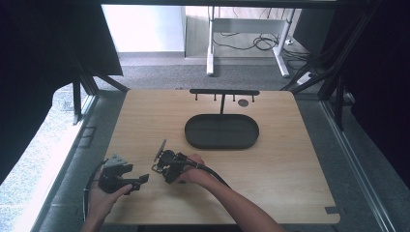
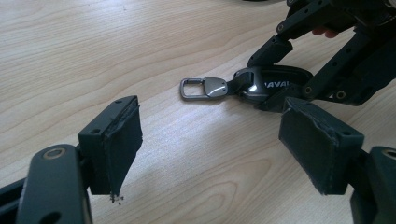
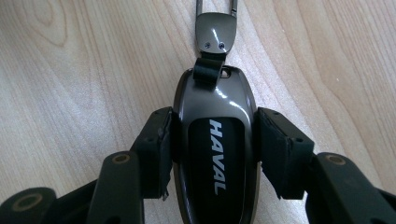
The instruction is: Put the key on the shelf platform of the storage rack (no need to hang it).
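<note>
From the high view, the person's right gripper point(image 1: 162, 162) sits low on the wooden table point(image 1: 290, 159) in front of a black oval tray point(image 1: 222, 131). Behind the tray stands a black hook rack point(image 1: 224, 92) with a small dark disc point(image 1: 243, 102) beside it. The left gripper point(image 1: 138, 180) hovers near the table's front left edge, just beside the right one.

In the left gripper view, its 2 jaws stand wide apart and hold nothing. Ahead lies the Haval car key fob point(image 2: 273, 84), its metal clip point(image 2: 205, 88) flat on the wood and pointing toward this camera.

In the right gripper view, the 2 pads press the fob's point(image 3: 215, 154) glossy sides. That smooth, curved shell could squirt out of the pinch if lifted quickly. The left gripper stands close enough to be bumped, and the tray rim lies on any path to the rack.
</note>
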Tool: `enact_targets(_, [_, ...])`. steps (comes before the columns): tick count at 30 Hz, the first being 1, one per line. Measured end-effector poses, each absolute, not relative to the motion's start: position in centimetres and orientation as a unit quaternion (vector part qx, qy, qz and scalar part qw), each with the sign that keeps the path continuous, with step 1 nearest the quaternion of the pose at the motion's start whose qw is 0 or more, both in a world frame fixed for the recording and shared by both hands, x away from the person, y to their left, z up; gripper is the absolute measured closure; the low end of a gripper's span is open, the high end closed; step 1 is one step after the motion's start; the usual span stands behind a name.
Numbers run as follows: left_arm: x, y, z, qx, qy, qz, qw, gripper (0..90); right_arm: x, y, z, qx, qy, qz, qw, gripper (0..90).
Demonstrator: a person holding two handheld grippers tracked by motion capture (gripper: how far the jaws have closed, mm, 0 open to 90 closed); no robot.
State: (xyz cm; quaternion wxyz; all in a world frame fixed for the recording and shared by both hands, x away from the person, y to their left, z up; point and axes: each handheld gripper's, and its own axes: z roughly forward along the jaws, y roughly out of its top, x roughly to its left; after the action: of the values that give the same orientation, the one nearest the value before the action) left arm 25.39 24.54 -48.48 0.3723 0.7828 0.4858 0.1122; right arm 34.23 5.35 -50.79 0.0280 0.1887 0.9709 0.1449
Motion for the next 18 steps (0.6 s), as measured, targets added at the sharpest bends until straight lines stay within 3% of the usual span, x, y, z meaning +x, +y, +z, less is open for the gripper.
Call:
enact_targets(11, [25.5,24.7,-48.5,0.781,0.488,0.112,0.372,21.5,34.6,5.0,-50.2,0.180,0.971,0.159,0.014,48.8])
enact_targets(18, [25.4,24.5,-48.6,0.782,0.488,0.111,0.372,21.5,34.6,4.1,-47.6,0.175,0.968,0.181,0.015,48.9])
